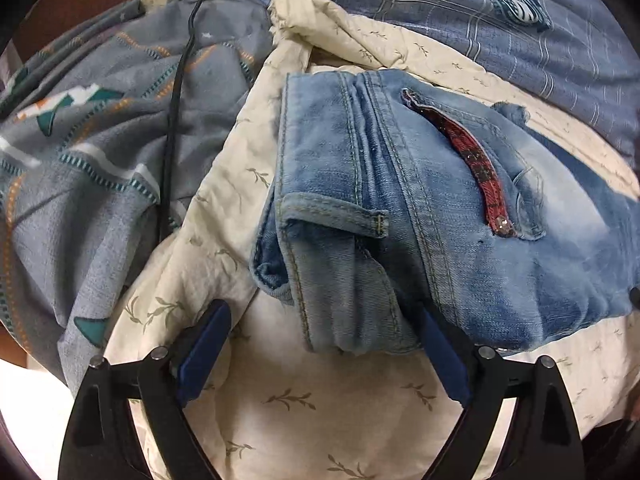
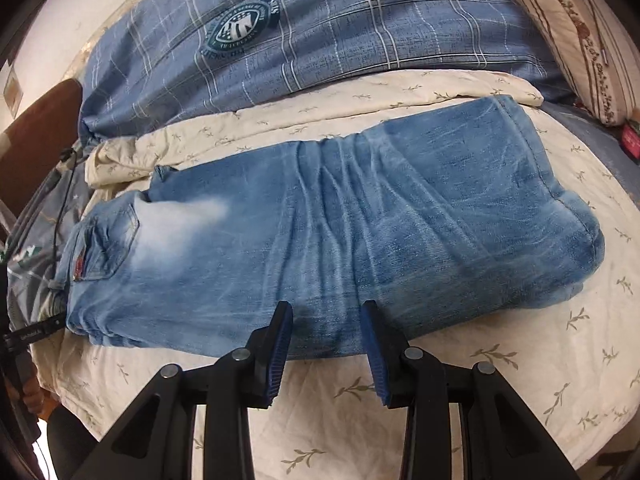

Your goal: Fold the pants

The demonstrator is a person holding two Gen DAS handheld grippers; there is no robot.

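Jeans, left wrist view: one pair of faded blue jeans [image 1: 400,208] lies on the cream leaf-print bedsheet [image 1: 288,400], waistband end toward the camera; one red plaid pocket trim [image 1: 476,168] and one belt loop [image 1: 336,216] show.
Left gripper [image 1: 320,344]: fingers [image 1: 204,356] spread wide, one on each side of the near corner of the waistband; the right-hand finger touches the denim edge, the other is clear of it, so nothing is clamped.
Bedding, left wrist view: one grey patterned blanket [image 1: 100,160] bunched at the left, with one black cable [image 1: 176,92] running down over it; one blue plaid cover [image 1: 500,28] with one round badge [image 1: 516,0] behind the jeans.
Jeans, right wrist view: the same single pair [image 2: 340,232] seen whole, folded lengthwise, lying across the sheet [image 2: 500,360], waistband at the left and folded leg end at the right.
Right gripper [image 2: 326,344]: fingers [image 2: 280,344] partly apart, tips at the near long edge of the denim; I cannot tell whether they pinch cloth.
Only in the right wrist view: one striped floral pillow [image 2: 572,40] at upper right, the leg end of the jeans, and the other gripper's black frame [image 2: 28,338] at the left edge.
Only in the left wrist view: the belt loop and waistband stitching up close.
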